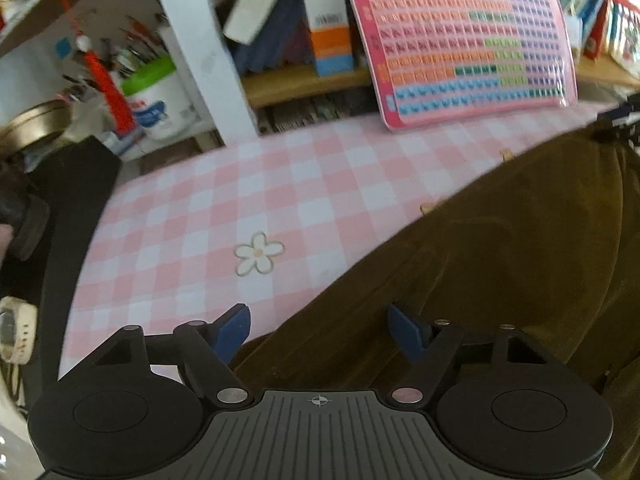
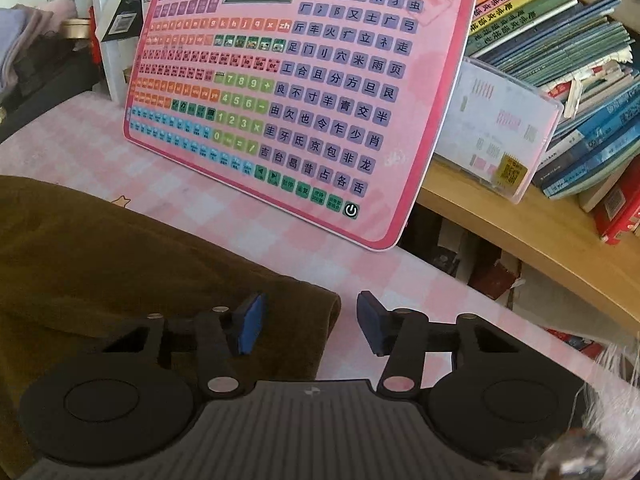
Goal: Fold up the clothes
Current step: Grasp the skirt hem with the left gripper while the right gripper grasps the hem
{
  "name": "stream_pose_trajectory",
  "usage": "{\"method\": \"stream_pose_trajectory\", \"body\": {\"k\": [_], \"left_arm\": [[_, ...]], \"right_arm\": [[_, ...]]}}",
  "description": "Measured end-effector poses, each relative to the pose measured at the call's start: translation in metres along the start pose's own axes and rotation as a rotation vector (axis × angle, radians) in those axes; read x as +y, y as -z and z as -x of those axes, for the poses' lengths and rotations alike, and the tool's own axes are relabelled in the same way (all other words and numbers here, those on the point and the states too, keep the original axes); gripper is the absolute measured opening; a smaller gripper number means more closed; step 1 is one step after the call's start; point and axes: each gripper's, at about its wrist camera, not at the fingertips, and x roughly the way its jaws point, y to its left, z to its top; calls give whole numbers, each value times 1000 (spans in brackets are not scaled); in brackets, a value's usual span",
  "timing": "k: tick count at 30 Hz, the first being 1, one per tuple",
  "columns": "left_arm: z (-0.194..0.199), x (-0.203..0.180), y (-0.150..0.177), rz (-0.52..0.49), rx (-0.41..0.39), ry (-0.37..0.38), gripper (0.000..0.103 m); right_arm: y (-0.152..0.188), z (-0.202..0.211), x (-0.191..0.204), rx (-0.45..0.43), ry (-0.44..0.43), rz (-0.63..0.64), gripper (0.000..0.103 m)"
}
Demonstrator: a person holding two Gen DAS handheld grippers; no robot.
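While the brown cloth (image 1: 500,248) lies on the pink checked surface (image 1: 224,208), both grippers, left (image 1: 319,330) and right (image 2: 310,324), hover with fingers apart (nothing held), near a pink toy keyboard (image 2: 296,80) and books (image 2: 560,48).

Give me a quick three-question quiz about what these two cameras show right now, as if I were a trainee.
1. True or false: the left hand-held gripper is clamped on the brown garment.
2. Which thing leans against the shelf behind the checked tablecloth? A) a mirror B) a pink learning keyboard C) a laptop
3. Fill in: the right hand-held gripper hovers open at the garment's ____.

Key
1. False: its jaws stand apart over the garment's edge, holding nothing.
2. B
3. Corner: one blue pad is over the cloth, the other over the tablecloth.
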Motion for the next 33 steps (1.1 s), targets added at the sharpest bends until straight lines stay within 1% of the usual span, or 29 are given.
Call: {"method": "stream_pose_trajectory", "body": {"k": [2, 4, 7, 8, 9, 10, 12, 14, 15, 17, 19, 20, 22, 24, 30, 33], "left_arm": [[-4, 5, 0, 11, 16, 30, 78], [-7, 10, 0, 27, 29, 62, 79], [-11, 17, 1, 54, 46, 106, 78], [-12, 18, 1, 62, 50, 118, 76], [-13, 20, 1, 73, 52, 136, 73], [-13, 22, 1, 84, 53, 158, 68], [-12, 20, 2, 78, 47, 172, 62], [-11, 17, 3, 68, 41, 188, 45], [-10, 15, 3, 63, 38, 196, 39], [-7, 13, 2, 53, 36, 179, 21], [0, 10, 0, 41, 18, 112, 12], [6, 8, -1, 40, -4, 88, 6], [21, 5, -4, 46, -69, 67, 6], [38, 4, -5, 51, -127, 75, 5], [83, -2, -1, 4, -251, 100, 4], [107, -8, 12, -24, -302, 120, 4]], "right_arm": [[0, 1, -1, 8, -15, -8, 43], [0, 1, -2, 21, -38, -25, 37], [1, 2, -3, 30, -48, -41, 35], [0, 3, -3, 32, -52, -43, 34], [0, 3, -3, 34, -56, -45, 29], [0, 4, -3, 38, -64, -45, 21], [-1, 6, -3, 48, -81, -50, 13], [-1, 7, -2, 58, -84, -57, 11], [-1, 8, -1, 57, -72, -61, 10], [-2, 16, 0, 36, -40, -66, 7], [-5, 33, 1, -19, -5, -78, 6], [-7, 42, 1, -50, 11, -84, 6], [-10, 64, 5, -112, 57, -81, 6], [-12, 86, 8, -160, 101, -84, 6], [-1, 152, 26, -260, 203, -112, 6], [12, 189, 43, -305, 247, -132, 6]]}}
